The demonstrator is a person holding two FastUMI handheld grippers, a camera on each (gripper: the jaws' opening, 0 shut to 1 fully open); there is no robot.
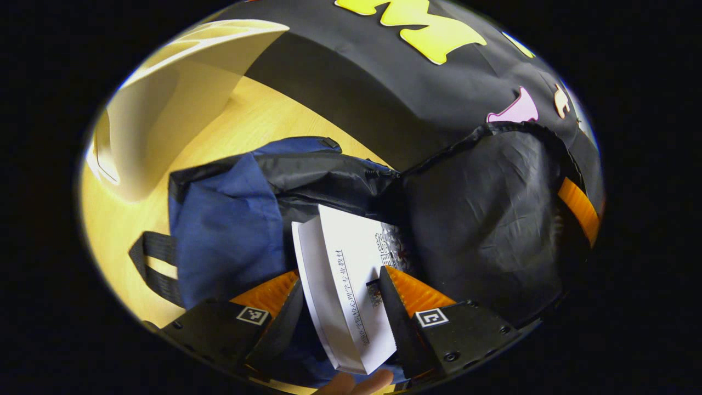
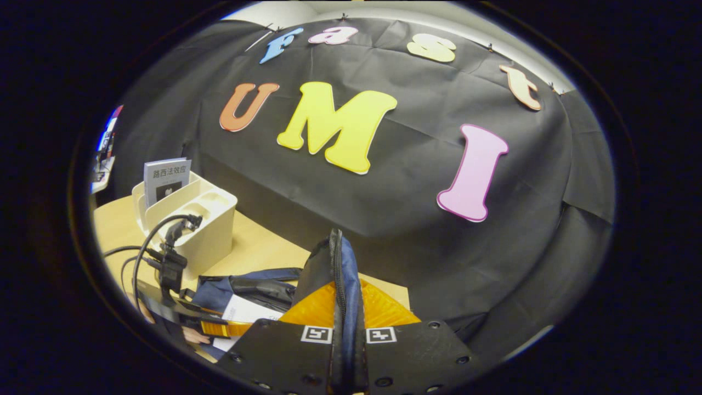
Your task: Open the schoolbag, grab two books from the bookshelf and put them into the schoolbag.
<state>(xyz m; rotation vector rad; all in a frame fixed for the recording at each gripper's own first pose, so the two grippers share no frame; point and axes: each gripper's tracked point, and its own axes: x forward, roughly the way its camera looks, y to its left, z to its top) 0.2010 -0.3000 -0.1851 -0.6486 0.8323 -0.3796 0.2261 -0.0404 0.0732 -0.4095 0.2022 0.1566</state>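
The left gripper (image 1: 340, 307), half open around the white book (image 1: 343, 285), may drop it beside the schoolbag (image 1: 230, 230) if the flap (image 2: 340, 274), pinched tight in the right gripper (image 2: 348, 334), slips and closes the mouth.

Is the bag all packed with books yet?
Not yet. The schoolbag is open, with the right gripper pinching its flap up. The left gripper holds a white book at the opening. Another book waits in the bookshelf.

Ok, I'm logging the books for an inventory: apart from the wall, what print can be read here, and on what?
"路西法效应": on the cover of the upright book standing in the white bookshelf.
Lines along the held book between the left gripper fingers: too small and skewed to read.
Square markers on the gripper: coded patterns, no words.
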